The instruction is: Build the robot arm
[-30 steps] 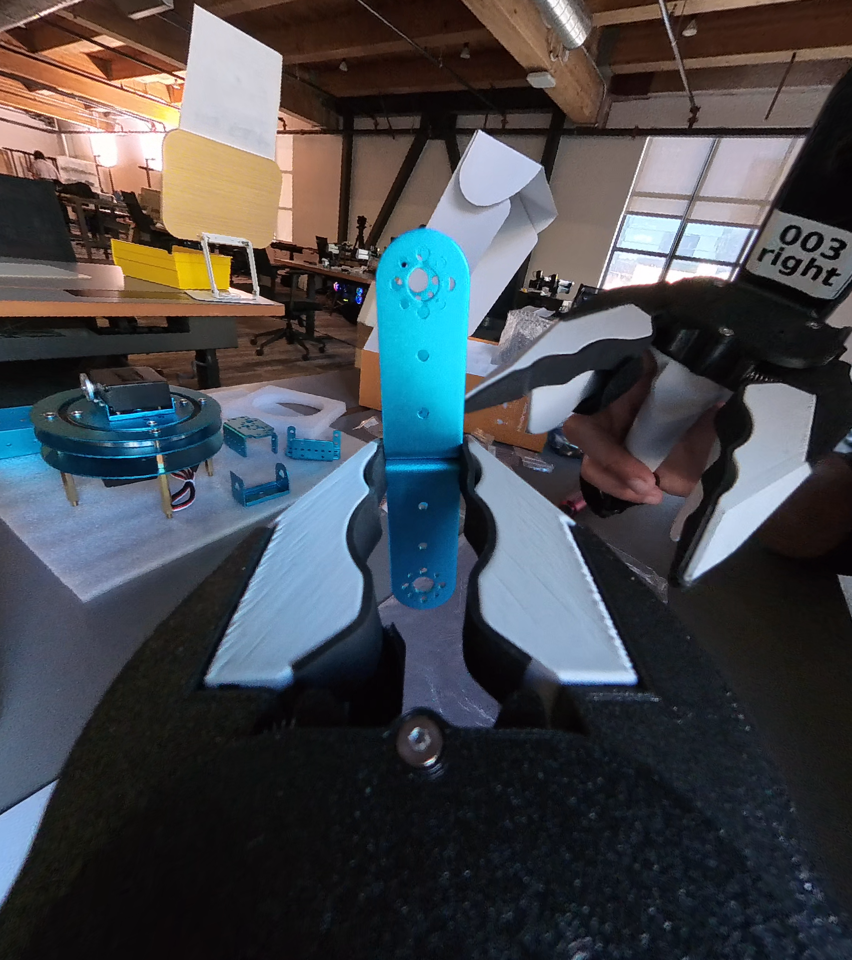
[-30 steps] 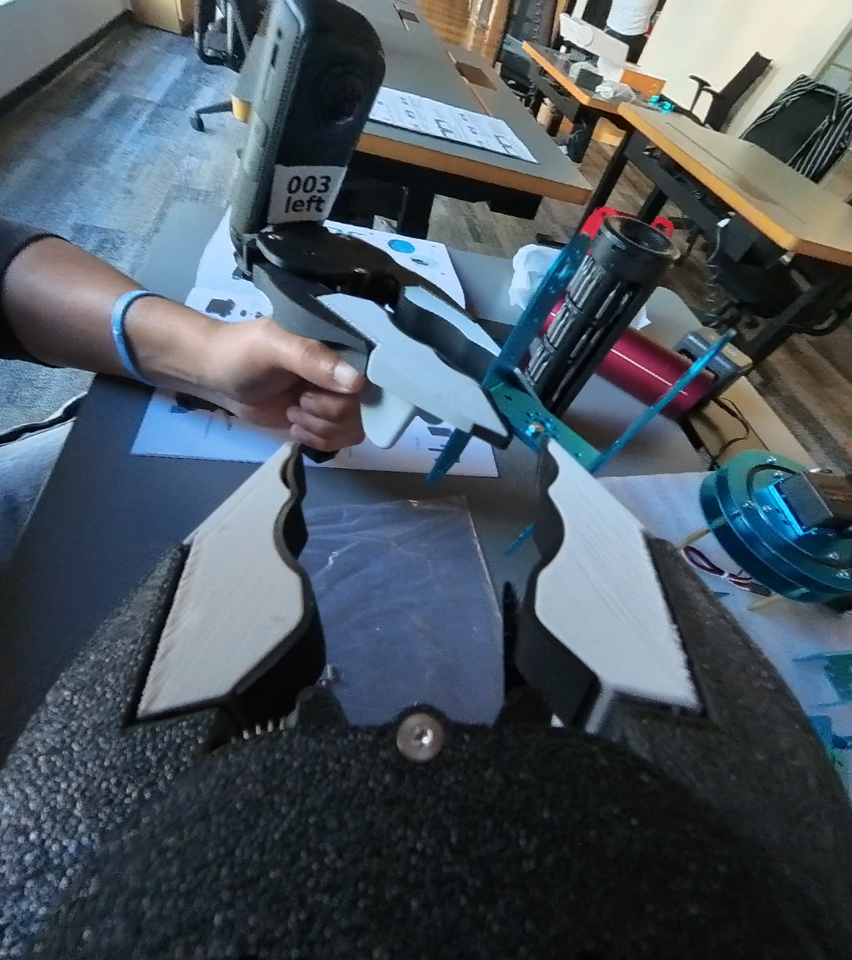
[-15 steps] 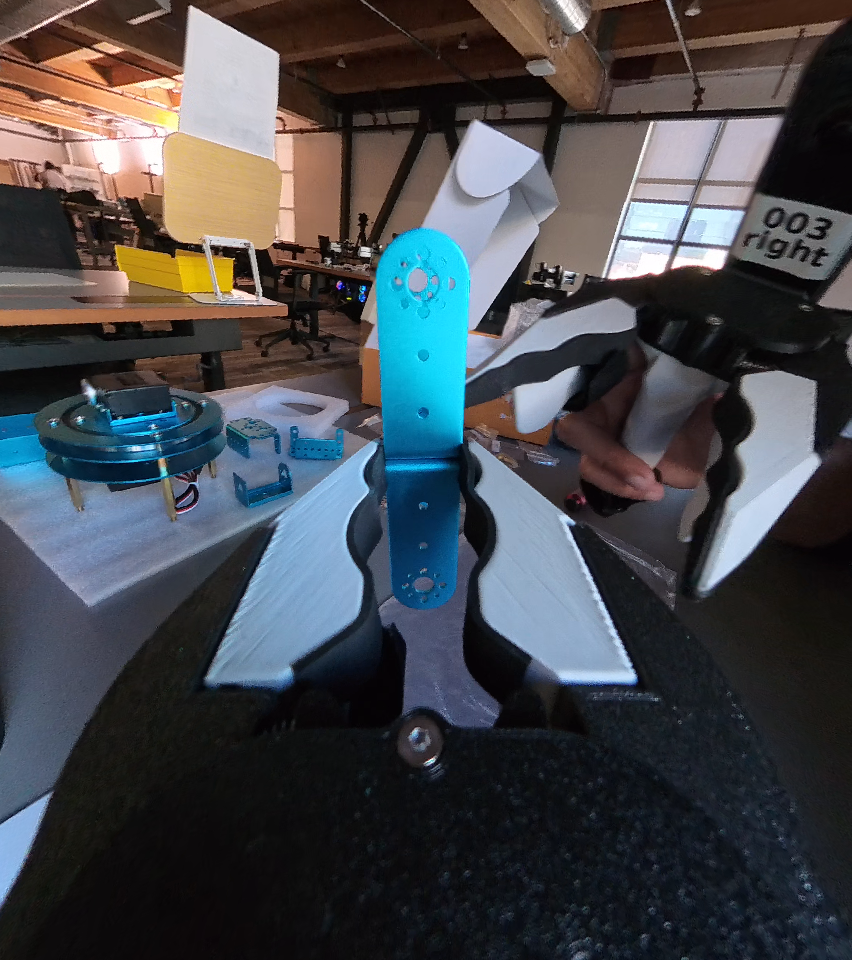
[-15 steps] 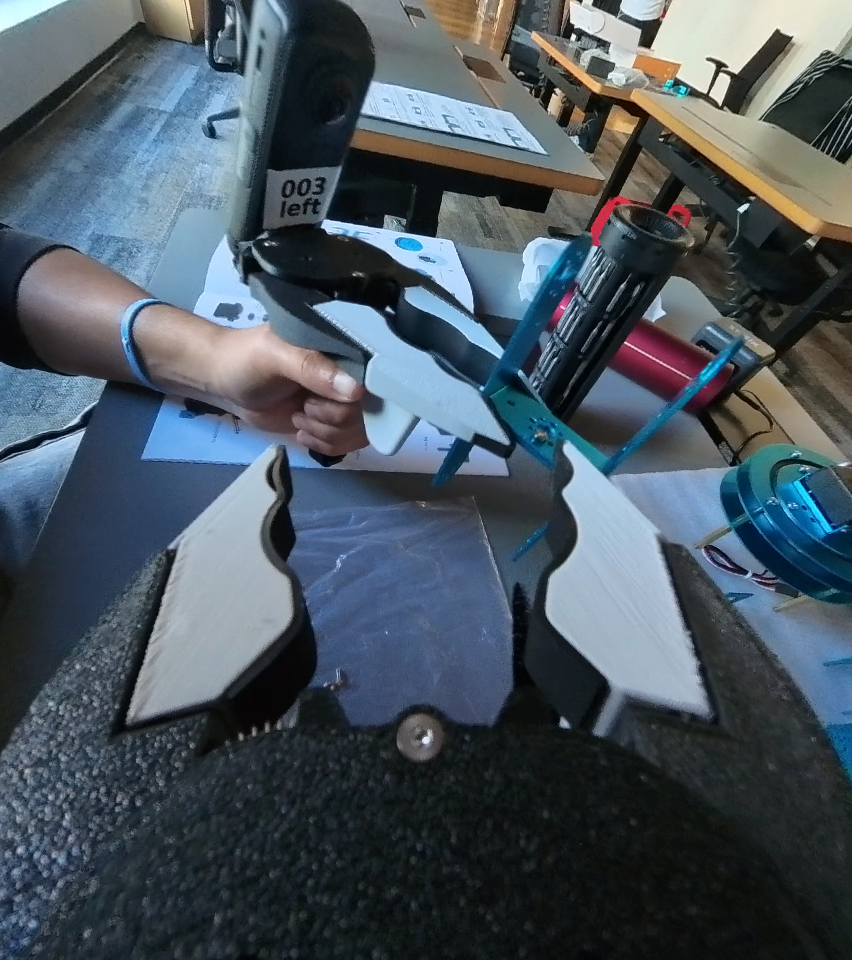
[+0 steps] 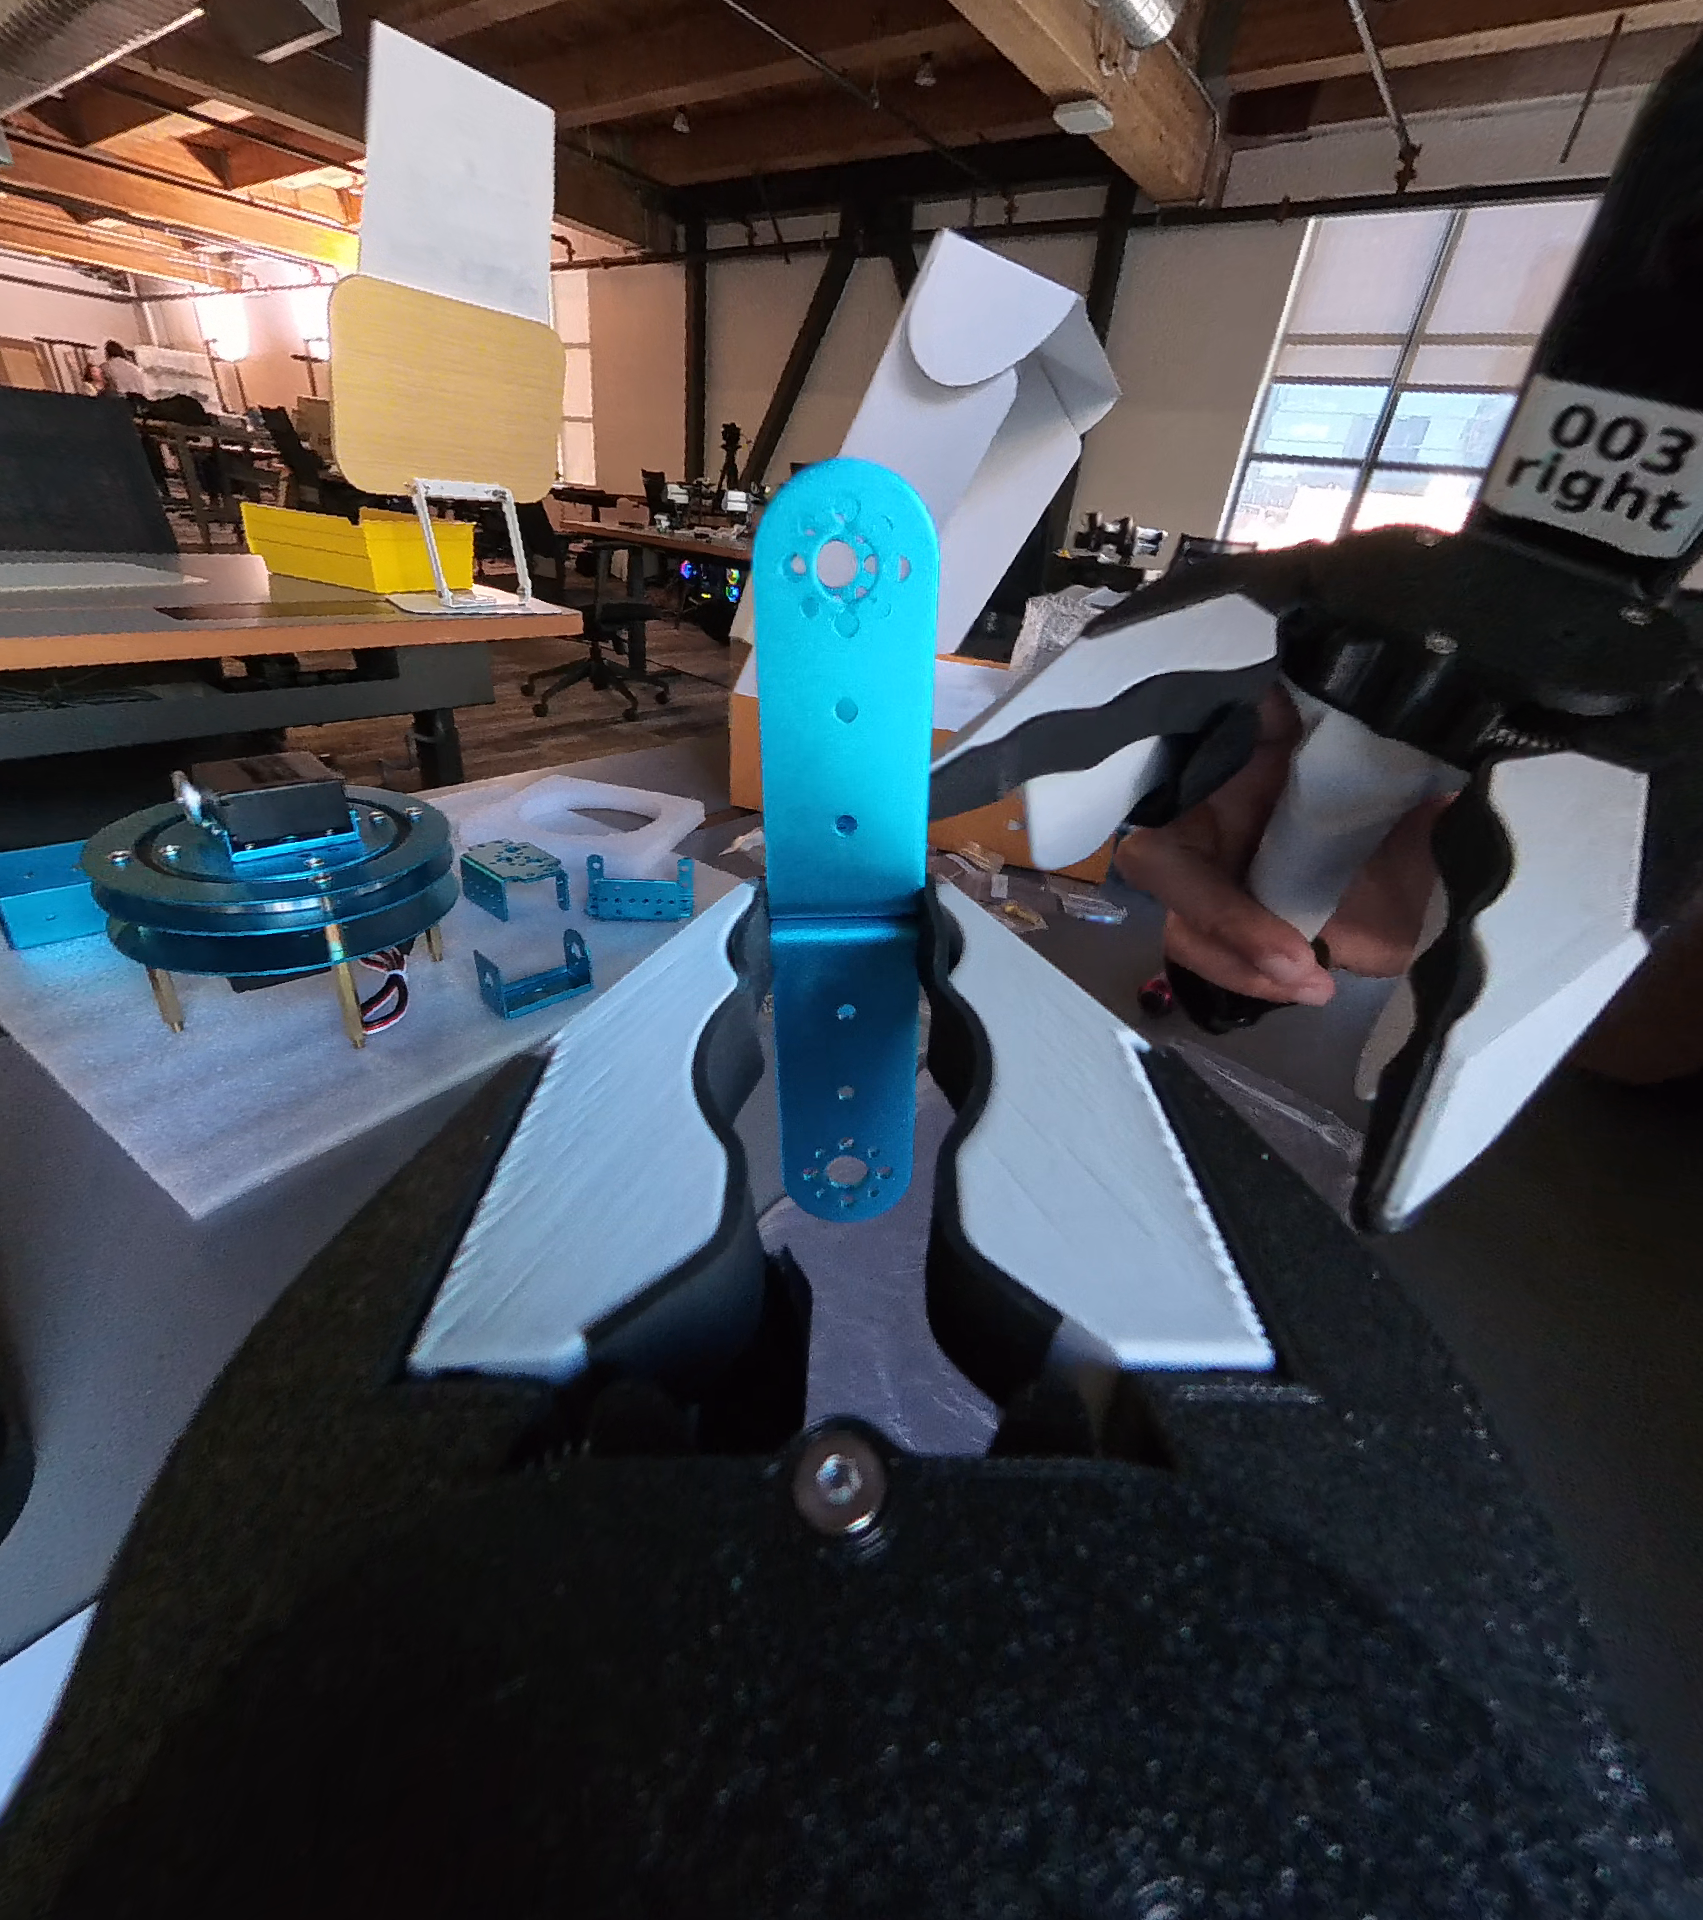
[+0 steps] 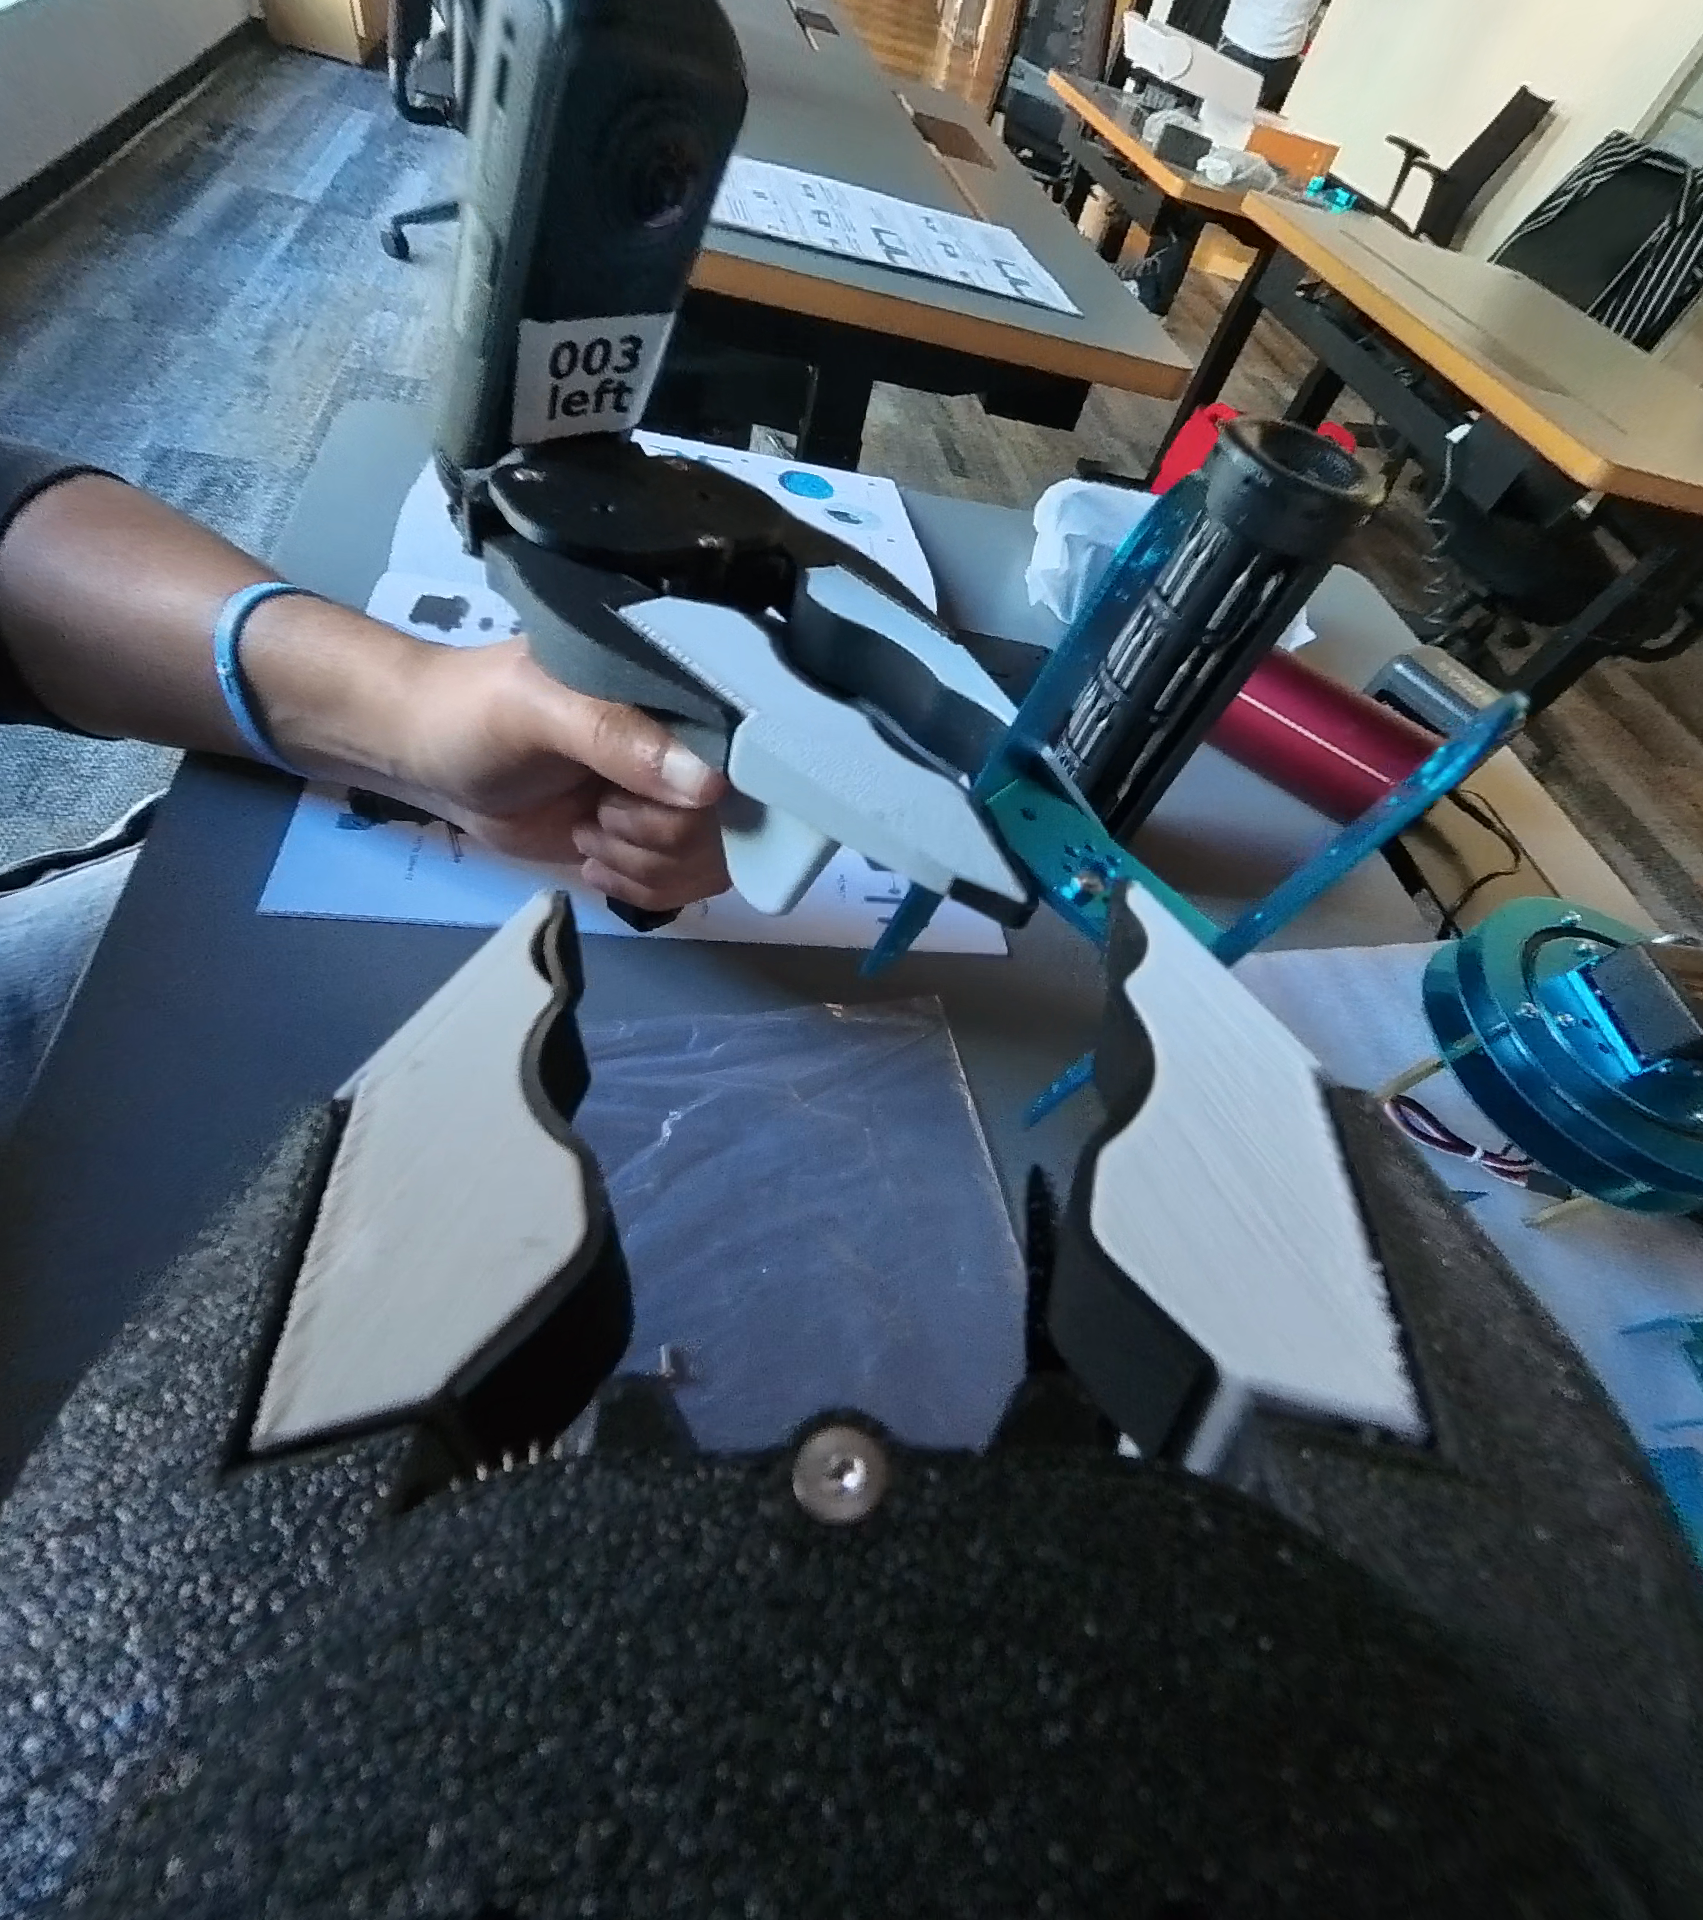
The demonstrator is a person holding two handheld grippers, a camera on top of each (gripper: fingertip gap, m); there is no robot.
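Observation:
My left gripper (image 5: 842,914) is shut on a blue U-shaped metal bracket (image 5: 845,717) and holds it above the dark table. One perforated arm stands up past the fingertips; the other points back between the fingers. In the right wrist view the left gripper (image 6: 992,883) clamps the bracket (image 6: 1055,831) at its base, where a small screw shows. My right gripper (image 6: 842,925) is open and empty, its right fingertip just below the bracket's base. It also shows in the left wrist view (image 5: 1159,1003), to the right of the bracket. A clear plastic bag (image 6: 785,1143) lies on the table under it.
A blue round base with a servo (image 5: 275,862) stands on a white foam sheet (image 5: 151,1060) with small blue brackets (image 5: 525,883). A black ribbed cylinder (image 6: 1211,623), a red cylinder (image 6: 1314,727) and printed sheets (image 6: 379,862) are behind. A small screw (image 6: 670,1356) lies on the bag. It is some 15 centimetres from my left tips to the black ribbed cylinder (image 6: 1211,623).
The right gripper has drifted slightly up and towards the bracket, staying open. The left gripper keeps its hold on the bracket and has barely moved.

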